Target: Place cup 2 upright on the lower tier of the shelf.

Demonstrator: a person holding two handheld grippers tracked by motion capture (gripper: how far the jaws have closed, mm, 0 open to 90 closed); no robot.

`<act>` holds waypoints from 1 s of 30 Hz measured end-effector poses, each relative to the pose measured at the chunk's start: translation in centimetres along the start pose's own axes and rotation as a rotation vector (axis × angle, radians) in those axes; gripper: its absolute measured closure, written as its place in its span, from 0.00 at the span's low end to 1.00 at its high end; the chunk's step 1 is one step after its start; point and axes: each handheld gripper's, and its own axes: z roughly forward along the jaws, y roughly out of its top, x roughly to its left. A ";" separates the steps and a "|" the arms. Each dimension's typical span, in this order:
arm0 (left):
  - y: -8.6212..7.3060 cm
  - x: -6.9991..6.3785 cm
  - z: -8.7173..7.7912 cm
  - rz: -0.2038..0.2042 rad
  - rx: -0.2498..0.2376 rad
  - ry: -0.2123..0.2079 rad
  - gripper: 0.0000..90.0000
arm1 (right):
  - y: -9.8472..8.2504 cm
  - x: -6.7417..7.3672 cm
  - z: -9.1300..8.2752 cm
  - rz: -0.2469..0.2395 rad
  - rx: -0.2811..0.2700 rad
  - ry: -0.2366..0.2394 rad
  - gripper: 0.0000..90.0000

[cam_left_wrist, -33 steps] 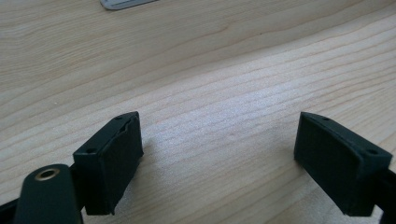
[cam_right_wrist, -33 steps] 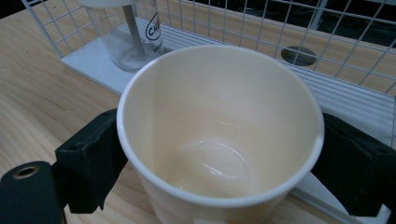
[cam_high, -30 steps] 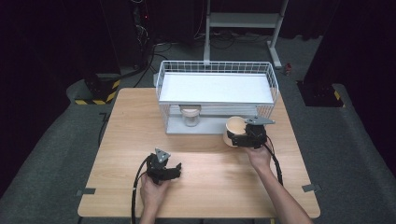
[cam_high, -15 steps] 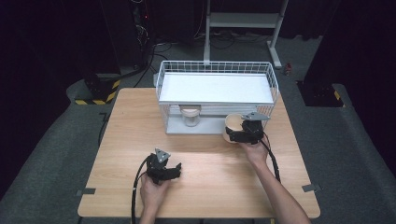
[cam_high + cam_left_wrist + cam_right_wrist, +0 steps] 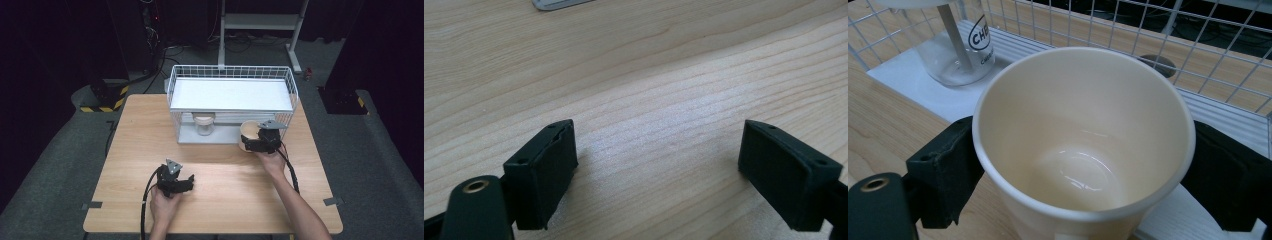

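My right gripper (image 5: 251, 142) is shut on a cream paper cup (image 5: 246, 129), its black pads (image 5: 943, 175) pressing on both sides just below the rim. The cup (image 5: 1083, 135) is empty and upright, held at the front right edge of the lower shelf of a white wire rack (image 5: 230, 75). On that shelf, to the left, stands a clear jar (image 5: 204, 124) with a pale lid; printed letters show on its glass (image 5: 960, 45). My left gripper (image 5: 183, 185) rests low over the bare wooden table (image 5: 649, 75) near the front. Its jaws (image 5: 659, 170) stand apart with nothing between them.
The rack has a white upper shelf (image 5: 230, 94) and mesh walls, and fills the back middle of the table (image 5: 125, 150). A cable (image 5: 146, 200) trails from the left gripper off the front edge. Dark floor, a stand and cables lie beyond the table.
The right gripper has carried the cup a little up and left, closer to the rack's lower shelf. The left gripper has stayed where it was.
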 end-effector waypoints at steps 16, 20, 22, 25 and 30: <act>0.0 0.0 0.0 -0.003 -0.001 0.001 0.18 | 0.5 -0.8 1.4 0.017 -0.007 0.006 0.11; 0.0 0.0 0.0 -0.006 -0.001 0.003 0.18 | 0.4 -1.0 1.7 0.029 -0.023 0.008 0.11; 0.0 0.0 0.0 -0.005 -0.001 0.003 0.18 | 0.4 -1.1 1.7 0.028 -0.026 0.011 0.11; 0.0 0.0 0.0 -0.005 -0.001 0.003 0.18 | 0.3 -1.2 1.8 0.024 -0.033 0.014 0.10; 0.0 0.0 0.0 -0.005 -0.001 0.003 0.18 | 0.3 -1.3 1.8 0.027 -0.036 0.022 0.10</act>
